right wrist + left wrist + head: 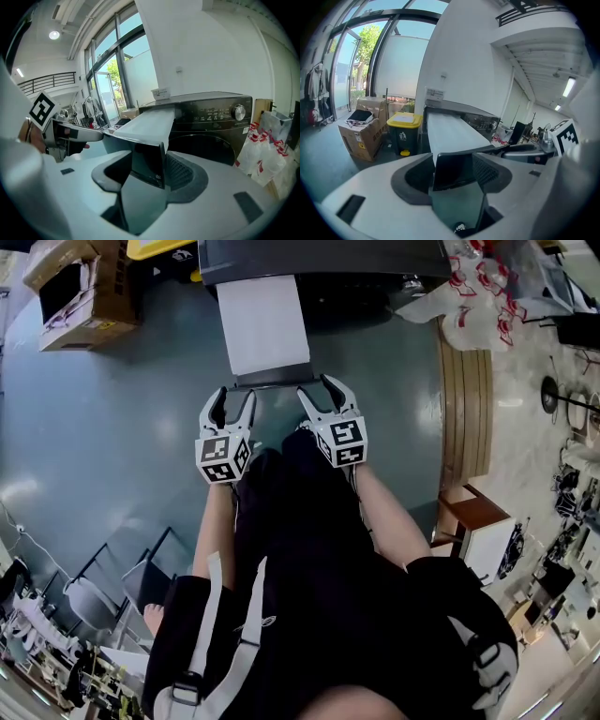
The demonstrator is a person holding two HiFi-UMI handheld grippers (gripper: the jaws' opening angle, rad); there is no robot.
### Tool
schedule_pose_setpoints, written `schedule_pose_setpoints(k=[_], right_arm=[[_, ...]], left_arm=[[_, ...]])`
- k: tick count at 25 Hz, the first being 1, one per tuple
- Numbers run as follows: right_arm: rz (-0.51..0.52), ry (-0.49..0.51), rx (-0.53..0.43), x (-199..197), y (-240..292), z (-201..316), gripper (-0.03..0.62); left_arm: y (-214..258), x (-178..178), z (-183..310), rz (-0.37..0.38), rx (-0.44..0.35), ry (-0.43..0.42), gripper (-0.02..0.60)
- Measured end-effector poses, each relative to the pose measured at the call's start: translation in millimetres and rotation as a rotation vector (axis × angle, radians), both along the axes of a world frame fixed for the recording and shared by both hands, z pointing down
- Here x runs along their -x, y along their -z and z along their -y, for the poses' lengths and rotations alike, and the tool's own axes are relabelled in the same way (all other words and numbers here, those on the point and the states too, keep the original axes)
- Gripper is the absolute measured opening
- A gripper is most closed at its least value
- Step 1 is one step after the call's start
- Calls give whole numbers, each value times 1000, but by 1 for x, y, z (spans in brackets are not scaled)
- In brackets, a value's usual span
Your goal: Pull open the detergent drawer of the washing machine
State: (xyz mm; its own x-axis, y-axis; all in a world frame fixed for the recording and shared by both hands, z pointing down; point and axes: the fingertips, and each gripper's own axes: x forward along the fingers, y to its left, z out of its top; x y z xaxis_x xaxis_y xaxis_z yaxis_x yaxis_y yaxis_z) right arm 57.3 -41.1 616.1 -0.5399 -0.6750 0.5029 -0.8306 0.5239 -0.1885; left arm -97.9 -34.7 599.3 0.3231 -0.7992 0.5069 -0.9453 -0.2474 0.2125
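Observation:
The dark washing machine (375,263) stands ahead of me, and its long white detergent drawer (262,324) is drawn far out towards me. The drawer ends in a dark front panel (274,378). My left gripper (231,401) straddles the panel's left end and my right gripper (321,392) straddles its right end. In the left gripper view the panel (452,171) stands between spread jaws, with the drawer (450,133) running away behind it. The right gripper view shows the panel's corner (145,164) between wide jaws and the machine's control face (213,115) beyond. I see neither gripper's pads pressing on the panel.
A cardboard box (80,292) and a yellow-lidded bin (405,131) stand to the machine's left. White and red plastic bags (478,296) lie at its right, beside a wooden board (466,413) and a small table (478,526). My body fills the lower middle of the head view.

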Motion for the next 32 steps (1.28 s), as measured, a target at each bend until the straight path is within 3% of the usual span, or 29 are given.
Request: schedule_pose_setpoints(k=[8,24,26,28,30,32], right_arm=[[-23,32,0,-8,2,-10,236],[-155,49,94,-47,-12,-34,214],[-145,14,112,-51,-10,-29,187],[-114,-46,138,-56,-3,-20,136],[-104,-90,149,-59,8,-11,11],[-141,-76,133,-52,23,-1,8]], left_arm=[[-7,12,-15,30,45,-11,268],[-16,89,-42,47,162,58,259],[-16,104,-38,23,171,91,234],[-13,118,-28,-1,181,115,152],[-4,125,-15,-24,175,99,49],[8,128,0,-33,160,56,21]])
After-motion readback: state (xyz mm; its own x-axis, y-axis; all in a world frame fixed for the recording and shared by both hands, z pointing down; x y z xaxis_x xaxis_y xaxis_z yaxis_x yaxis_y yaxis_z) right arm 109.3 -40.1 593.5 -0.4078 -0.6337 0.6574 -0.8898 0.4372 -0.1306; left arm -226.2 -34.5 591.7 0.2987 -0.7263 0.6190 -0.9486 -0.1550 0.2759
